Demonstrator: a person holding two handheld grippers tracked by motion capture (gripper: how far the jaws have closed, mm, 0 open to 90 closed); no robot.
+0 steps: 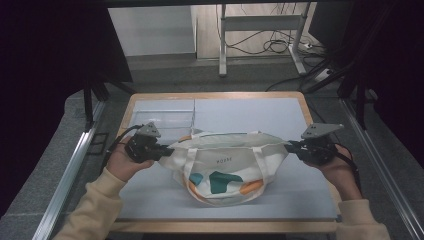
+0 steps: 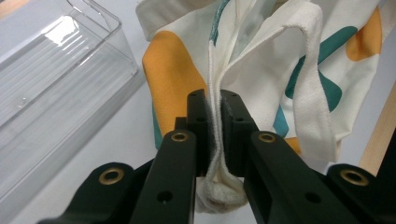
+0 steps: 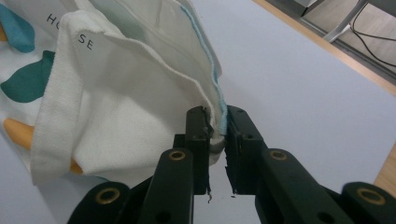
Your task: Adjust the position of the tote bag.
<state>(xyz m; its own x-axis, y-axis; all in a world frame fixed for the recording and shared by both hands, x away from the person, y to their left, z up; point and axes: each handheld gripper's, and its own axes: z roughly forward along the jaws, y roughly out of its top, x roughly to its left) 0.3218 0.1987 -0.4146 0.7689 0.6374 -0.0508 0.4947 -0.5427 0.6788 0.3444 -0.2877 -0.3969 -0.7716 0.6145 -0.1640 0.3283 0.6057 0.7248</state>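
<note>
A cream tote bag [image 1: 225,165] with teal and orange shapes hangs stretched between my two grippers over the pale table [image 1: 295,125]. My left gripper [image 1: 164,150] is shut on the bag's left top corner; in the left gripper view its pads pinch the folded seam of the tote bag [image 2: 261,60], with the left gripper [image 2: 214,116] closed tight on cloth. My right gripper [image 1: 288,147] is shut on the right top corner. The right gripper view shows the right gripper [image 3: 215,123] clamping the tote bag [image 3: 126,102] at its blue-stitched edge. A handle strap [image 2: 310,93] hangs loose.
A clear plastic bin [image 1: 162,120] stands at the table's back left, close behind the left hand, also seen as the clear plastic bin [image 2: 51,88]. The table has a wooden rim [image 1: 220,226]. A metal desk frame and cables [image 1: 265,40] stand on the floor beyond.
</note>
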